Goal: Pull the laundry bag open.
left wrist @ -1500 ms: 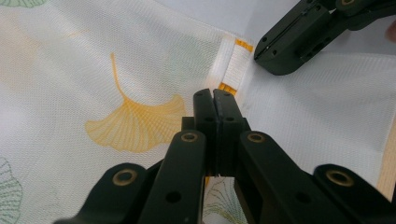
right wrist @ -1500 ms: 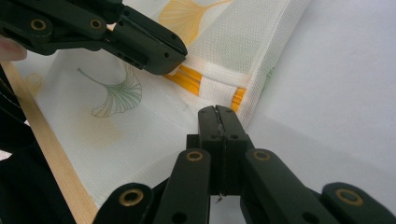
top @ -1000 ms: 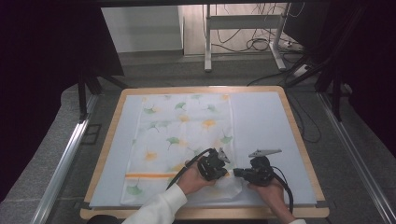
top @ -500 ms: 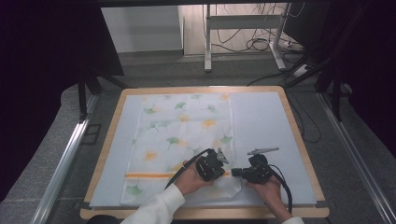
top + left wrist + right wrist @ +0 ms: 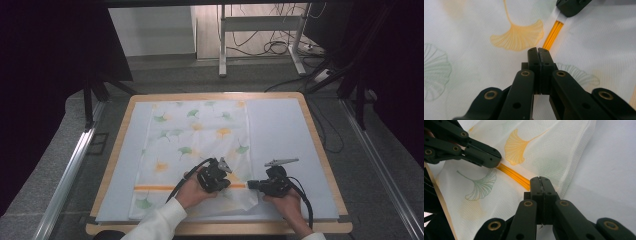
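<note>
Cloth (image 5: pixel 195 145), white with a ginkgo leaf print and an orange stripe (image 5: pixel 165 188) near its front edge, lies spread on the pale mat (image 5: pixel 285 135) of the counter (image 5: pixel 320 150), mostly flat, its near right corner rumpled and lifted between the two hands. Left gripper (image 5: pixel 538 51) has its jaws pressed together, tips down on the fabric right at the stripe; whether fabric is actually caught between them I can't tell, and no fold shows there. Right gripper (image 5: pixel 540 181) jaws are also pressed together, sitting at the cloth's right edge on the stripe (image 5: pixel 511 175), and a thread or sliver of fabric seems caught in the seam, so likely pinching the hem. Risks: the grip looks thin on both sides, so any pull apart could slip the mesh out, and the corner drops back crumpled. If only one side truly holds, a lift drags the cloth skewed and the fold line goes off the stripe. The two grippers sit close together, so a fold from here may bunch the slack between them instead of laying it flat. The loose metal clip (image 5: pixel 281 161) lies near the right gripper (image 5: pixel 252 185); its trailing cable or the cloth's edge could sweep it. Cable from the left gripper (image 5: pixel 225 172) crosses the cloth and could snag it.
</note>
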Available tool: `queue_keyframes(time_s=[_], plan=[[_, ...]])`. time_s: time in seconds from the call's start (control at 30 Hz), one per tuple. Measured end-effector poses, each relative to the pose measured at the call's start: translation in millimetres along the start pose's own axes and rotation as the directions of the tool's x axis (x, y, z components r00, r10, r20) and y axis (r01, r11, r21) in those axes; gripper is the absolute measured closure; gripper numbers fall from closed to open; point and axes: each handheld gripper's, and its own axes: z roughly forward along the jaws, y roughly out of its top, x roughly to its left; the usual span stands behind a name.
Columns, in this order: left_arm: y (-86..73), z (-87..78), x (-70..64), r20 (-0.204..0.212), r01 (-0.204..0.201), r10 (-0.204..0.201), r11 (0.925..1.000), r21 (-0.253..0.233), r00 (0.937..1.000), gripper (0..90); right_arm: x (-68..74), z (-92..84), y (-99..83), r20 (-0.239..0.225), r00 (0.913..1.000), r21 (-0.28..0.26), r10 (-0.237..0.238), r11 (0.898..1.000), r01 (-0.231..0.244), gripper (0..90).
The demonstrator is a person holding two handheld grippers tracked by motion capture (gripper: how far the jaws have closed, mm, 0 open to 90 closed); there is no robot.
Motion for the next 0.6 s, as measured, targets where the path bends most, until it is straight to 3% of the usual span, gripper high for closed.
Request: queue_keyframes(time_s=[0.6], plan=[[-22.6,-14.3,7.5,-0.011,0.033,-0.033,0.9994,-0.010,0.9994,90.0,0.5,-0.4,-0.5,0.005,0.9997,0.001,-0.023,1.000,0.023,89.7]])
